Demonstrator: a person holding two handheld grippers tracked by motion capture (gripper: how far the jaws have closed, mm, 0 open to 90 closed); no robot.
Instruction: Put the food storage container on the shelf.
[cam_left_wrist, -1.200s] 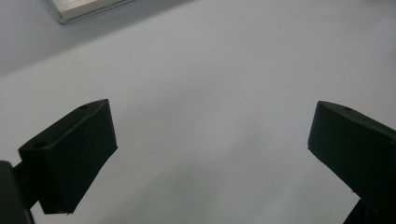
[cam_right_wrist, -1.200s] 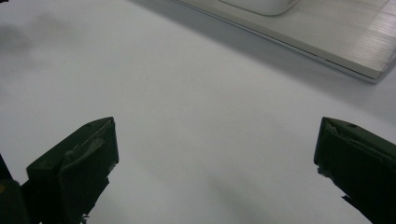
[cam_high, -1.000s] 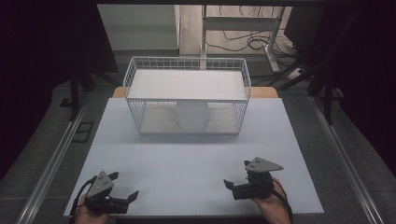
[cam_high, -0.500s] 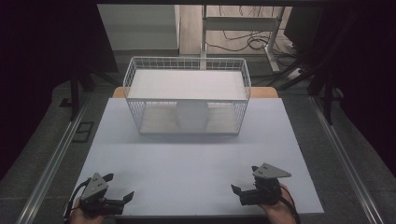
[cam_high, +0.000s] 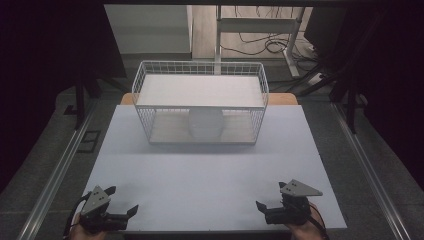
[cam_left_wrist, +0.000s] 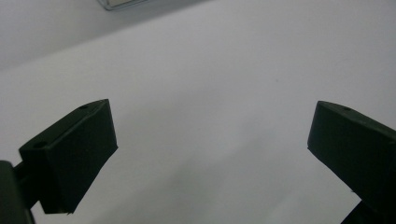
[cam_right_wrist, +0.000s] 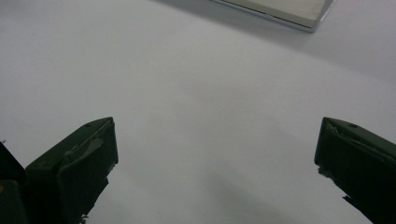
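A white wire basket (cam_high: 145, 100) stands at the back middle of the white table (cam_high: 210, 170). A flat white panel lies across its top, and a round white object (cam_high: 206, 123) sits inside behind the front mesh. My left gripper (cam_high: 121, 199) hovers at the near left corner, open, with bare tabletop between its jaws (cam_left_wrist: 210, 140). At the near right edge my right gripper (cam_high: 270, 195) is open too and holds nothing (cam_right_wrist: 215, 154). Both are far from the basket, whose base edge shows at the top of each gripper view (cam_left_wrist: 121, 3) (cam_right_wrist: 289, 11).
Metal rails (cam_high: 60, 170) run along both sides of the table. Behind the basket are a desk frame (cam_high: 260, 25) and loose cables (cam_high: 265, 45) on the floor. A wide stretch of white tabletop lies between the grippers and the basket.
Both grippers have drawn back toward the near edge of the table and slightly outward. Their jaws stay open. The basket has not moved.
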